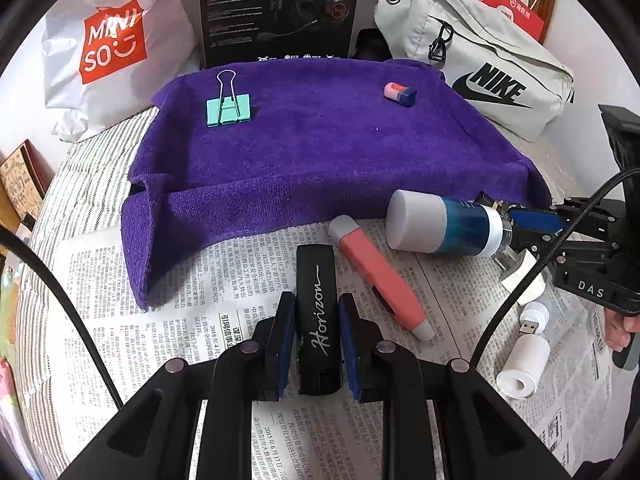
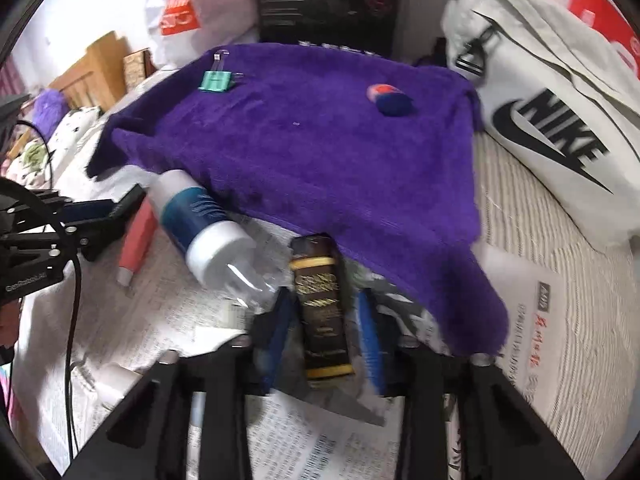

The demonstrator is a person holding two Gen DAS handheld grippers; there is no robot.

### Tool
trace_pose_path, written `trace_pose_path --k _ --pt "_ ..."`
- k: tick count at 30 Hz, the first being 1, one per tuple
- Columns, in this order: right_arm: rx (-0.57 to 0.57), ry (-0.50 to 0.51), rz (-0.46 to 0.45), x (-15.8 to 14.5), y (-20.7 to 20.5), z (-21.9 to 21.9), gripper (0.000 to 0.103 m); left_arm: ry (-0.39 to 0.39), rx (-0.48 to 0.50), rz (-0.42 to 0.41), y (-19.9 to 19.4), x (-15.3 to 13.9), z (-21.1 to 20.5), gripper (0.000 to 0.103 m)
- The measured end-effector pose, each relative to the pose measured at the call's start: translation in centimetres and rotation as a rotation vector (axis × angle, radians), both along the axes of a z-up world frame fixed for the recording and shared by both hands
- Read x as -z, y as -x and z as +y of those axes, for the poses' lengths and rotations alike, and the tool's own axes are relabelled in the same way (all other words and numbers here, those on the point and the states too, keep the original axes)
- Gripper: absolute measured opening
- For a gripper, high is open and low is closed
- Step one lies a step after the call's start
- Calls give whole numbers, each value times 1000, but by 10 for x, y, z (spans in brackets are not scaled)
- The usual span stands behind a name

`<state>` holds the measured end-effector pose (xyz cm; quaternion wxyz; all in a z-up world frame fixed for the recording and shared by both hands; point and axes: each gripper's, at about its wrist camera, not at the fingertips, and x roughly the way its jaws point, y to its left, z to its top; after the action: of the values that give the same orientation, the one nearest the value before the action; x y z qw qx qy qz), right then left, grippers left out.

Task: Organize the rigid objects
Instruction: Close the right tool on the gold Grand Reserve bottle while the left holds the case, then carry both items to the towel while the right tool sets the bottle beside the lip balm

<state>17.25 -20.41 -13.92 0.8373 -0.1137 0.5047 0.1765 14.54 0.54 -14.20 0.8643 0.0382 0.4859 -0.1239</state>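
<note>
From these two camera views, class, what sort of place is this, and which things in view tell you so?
Probably a bedroom at home: the objects lie on newspaper and a purple towel spread over striped bedding, with a shopping bag and sports bag against the wall.

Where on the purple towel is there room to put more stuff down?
The big middle of the purple towel is bare, between the green binder clip at its far left and the small eraser at far right. Its near edge is also free. The newspaper below is crowded with the bottle, pink marker and both tongs.
</note>
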Motion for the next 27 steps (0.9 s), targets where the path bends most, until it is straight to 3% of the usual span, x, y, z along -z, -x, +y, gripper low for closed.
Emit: trace_pose_path --k 3,6,10,15,21,24,27 --pt "56 0 43 -5 5 -13 25 18 -6 7 0 -1 3 21" --pt "111 -83 81 -13 18 -30 25 24 -17 4 1 0 3 21" --pt "120 -21 101 -3 27 -30 25 0 -11 -3 2 0 0 21" --pt "104 -9 108 -3 35 -30 33 -2 -11 6 4 -1 -1 21" --pt "81 14 92 -1 37 -27 33 -22 -4 4 3 0 -4 21" --pt "85 17 102 -1 33 -27 24 7 -5 14 0 -1 -1 21" --pt "91 -10 114 -2 32 -31 24 0 -2 32 1 -1 -1 21"
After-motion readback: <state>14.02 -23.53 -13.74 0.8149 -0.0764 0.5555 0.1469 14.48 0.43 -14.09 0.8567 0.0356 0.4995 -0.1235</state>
